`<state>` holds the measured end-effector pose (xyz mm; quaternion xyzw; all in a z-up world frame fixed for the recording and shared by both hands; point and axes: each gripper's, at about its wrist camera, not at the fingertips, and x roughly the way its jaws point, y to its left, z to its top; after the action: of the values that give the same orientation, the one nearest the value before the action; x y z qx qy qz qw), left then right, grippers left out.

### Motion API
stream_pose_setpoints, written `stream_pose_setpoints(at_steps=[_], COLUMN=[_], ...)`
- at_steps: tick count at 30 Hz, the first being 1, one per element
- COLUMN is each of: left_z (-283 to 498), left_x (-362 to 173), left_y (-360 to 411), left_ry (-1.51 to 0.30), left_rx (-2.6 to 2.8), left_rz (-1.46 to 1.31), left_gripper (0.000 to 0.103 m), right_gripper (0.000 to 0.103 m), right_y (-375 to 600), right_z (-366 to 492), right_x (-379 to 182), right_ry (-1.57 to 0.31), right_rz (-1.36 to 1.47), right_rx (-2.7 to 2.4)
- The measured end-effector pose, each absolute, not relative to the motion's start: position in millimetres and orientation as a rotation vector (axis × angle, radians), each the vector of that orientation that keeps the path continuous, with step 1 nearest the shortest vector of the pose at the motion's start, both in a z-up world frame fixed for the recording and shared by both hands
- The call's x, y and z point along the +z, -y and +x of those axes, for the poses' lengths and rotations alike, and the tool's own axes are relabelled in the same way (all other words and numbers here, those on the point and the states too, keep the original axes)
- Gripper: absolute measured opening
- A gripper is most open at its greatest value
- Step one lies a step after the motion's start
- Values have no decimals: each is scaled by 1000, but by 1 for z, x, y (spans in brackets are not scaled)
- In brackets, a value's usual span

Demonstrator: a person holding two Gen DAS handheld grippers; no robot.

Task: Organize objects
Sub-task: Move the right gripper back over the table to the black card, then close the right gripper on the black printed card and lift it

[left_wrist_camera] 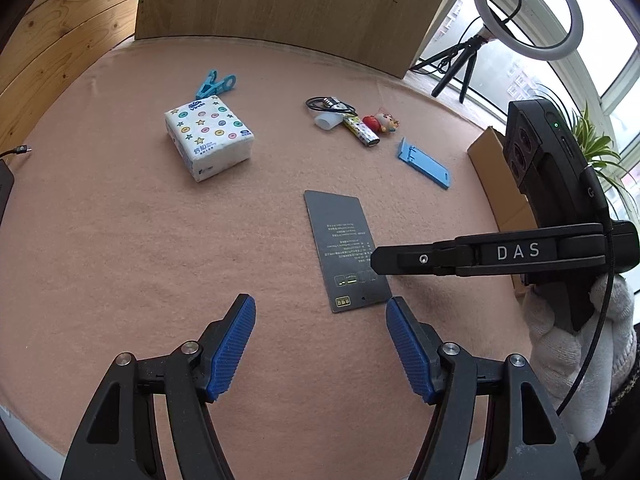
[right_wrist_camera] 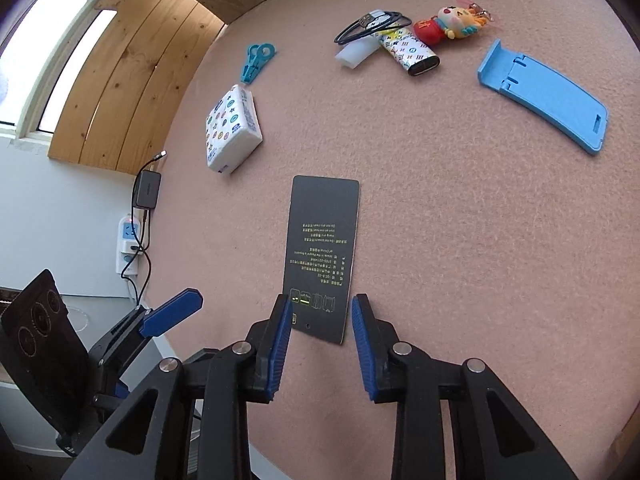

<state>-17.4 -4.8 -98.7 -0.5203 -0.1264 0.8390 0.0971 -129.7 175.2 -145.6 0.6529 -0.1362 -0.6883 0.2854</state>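
Scanning the pink table cover [left_wrist_camera: 120,240] from left to right, we note a tissue pack [left_wrist_camera: 209,139] with a teal clip [left_wrist_camera: 216,84] behind it, then a cluster: coiled cable [left_wrist_camera: 329,105], patterned power bank [left_wrist_camera: 362,132], red doll charm [left_wrist_camera: 380,122]. A blue phone stand [left_wrist_camera: 425,163] lies further right, with a cardboard box [left_wrist_camera: 500,184] at the far edge. Nearest us lies the dark card [right_wrist_camera: 322,256], flat on the cover. Our left gripper [left_wrist_camera: 320,342] stands wide, holding nothing. Our right gripper [right_wrist_camera: 318,344] is narrower, its pads flanking the card's near end without pressing on it. Everything lies scattered; we judge the sorting barely begun, the card likely first.
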Motion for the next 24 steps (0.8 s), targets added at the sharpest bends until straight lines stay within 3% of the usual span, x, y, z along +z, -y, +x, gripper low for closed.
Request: stream_pose_setpoints(at_steps=[6,24], left_z=[-36,-60], left_x=[-109,-128], left_y=[-5,-24], left_ry=[339,289], left_rx=[2430,2316], left_rz=[-1547,-1557], left_gripper=[71,50], right_gripper=[28,27], right_y=[-176,-161], right_z=[-140,-141], right_x=[-144,-146], right_ry=[370,277], right_rz=[1758,1792], right_rx=[-1909,-1915])
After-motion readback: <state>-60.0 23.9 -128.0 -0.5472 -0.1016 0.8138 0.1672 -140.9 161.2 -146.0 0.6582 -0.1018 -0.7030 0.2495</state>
